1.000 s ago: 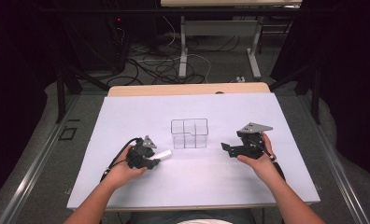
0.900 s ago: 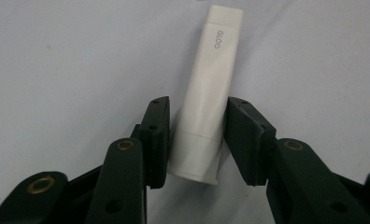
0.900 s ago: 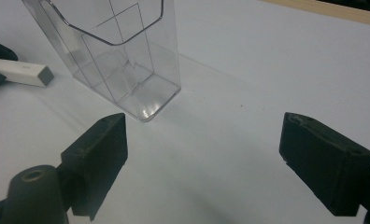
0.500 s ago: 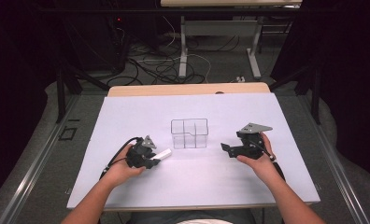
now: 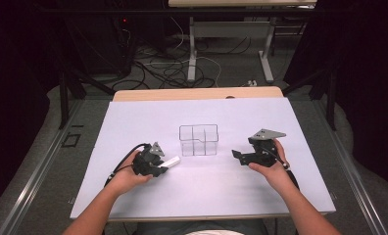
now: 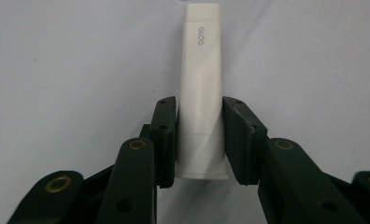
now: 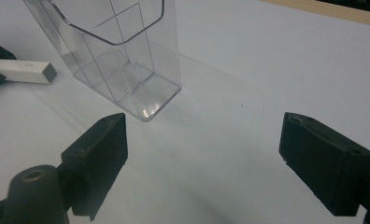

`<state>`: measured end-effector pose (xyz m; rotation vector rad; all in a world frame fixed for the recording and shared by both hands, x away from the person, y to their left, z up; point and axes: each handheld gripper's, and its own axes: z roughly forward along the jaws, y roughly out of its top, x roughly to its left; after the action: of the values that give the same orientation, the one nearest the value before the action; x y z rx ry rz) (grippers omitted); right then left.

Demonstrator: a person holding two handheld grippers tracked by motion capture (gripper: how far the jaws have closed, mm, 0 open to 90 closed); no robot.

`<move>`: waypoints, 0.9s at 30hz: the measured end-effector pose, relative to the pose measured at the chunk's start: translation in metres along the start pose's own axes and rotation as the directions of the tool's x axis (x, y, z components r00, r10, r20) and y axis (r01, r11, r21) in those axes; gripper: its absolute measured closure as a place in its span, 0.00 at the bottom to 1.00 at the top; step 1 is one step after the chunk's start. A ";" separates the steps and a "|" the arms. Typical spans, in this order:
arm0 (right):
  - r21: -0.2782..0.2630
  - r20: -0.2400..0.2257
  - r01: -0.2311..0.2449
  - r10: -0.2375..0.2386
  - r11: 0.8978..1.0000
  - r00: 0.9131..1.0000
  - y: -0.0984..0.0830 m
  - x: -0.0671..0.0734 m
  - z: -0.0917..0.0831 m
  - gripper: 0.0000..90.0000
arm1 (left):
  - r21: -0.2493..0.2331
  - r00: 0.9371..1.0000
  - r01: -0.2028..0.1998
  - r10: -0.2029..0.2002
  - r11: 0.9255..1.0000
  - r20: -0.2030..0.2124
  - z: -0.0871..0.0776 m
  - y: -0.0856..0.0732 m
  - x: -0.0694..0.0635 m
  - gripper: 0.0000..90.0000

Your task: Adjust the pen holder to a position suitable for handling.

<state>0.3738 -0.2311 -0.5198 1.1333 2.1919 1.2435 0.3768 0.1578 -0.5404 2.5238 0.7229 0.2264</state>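
Your table's bare wooden edge (image 5: 197,94) shows along its far side, beyond the white sheet (image 5: 206,196) that covers the rest of its top. Past that edge you have a tangle of cables (image 5: 167,68) on the floor and the white legs of a second table (image 5: 192,49). Left of your table, a small dark square frame (image 5: 70,140) lies on the floor.

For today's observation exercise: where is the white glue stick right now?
In the high view the white glue stick lies left of the clear divided container, clamped between the left gripper's jaws, pointing toward the container.
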 end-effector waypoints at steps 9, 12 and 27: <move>-0.003 0.008 0.006 -0.006 1.000 1.000 0.001 0.000 -0.001 0.17 | 0.012 1.000 0.016 -0.016 1.000 0.006 -0.005 0.001 0.002 0.75; -0.009 0.005 0.012 -0.012 1.000 1.000 0.002 0.001 -0.003 0.17 | 0.015 0.999 0.037 -0.037 0.999 0.017 -0.008 0.001 0.002 0.75; -0.028 -0.007 0.107 -0.107 0.994 0.994 0.010 0.014 -0.008 0.18 | -0.013 0.996 0.081 -0.080 0.997 0.038 -0.029 0.010 -0.011 0.75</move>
<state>0.3651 -0.2218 -0.5057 0.9881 2.2043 1.2311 0.3636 0.1565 -0.5106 2.4723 0.8032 0.1550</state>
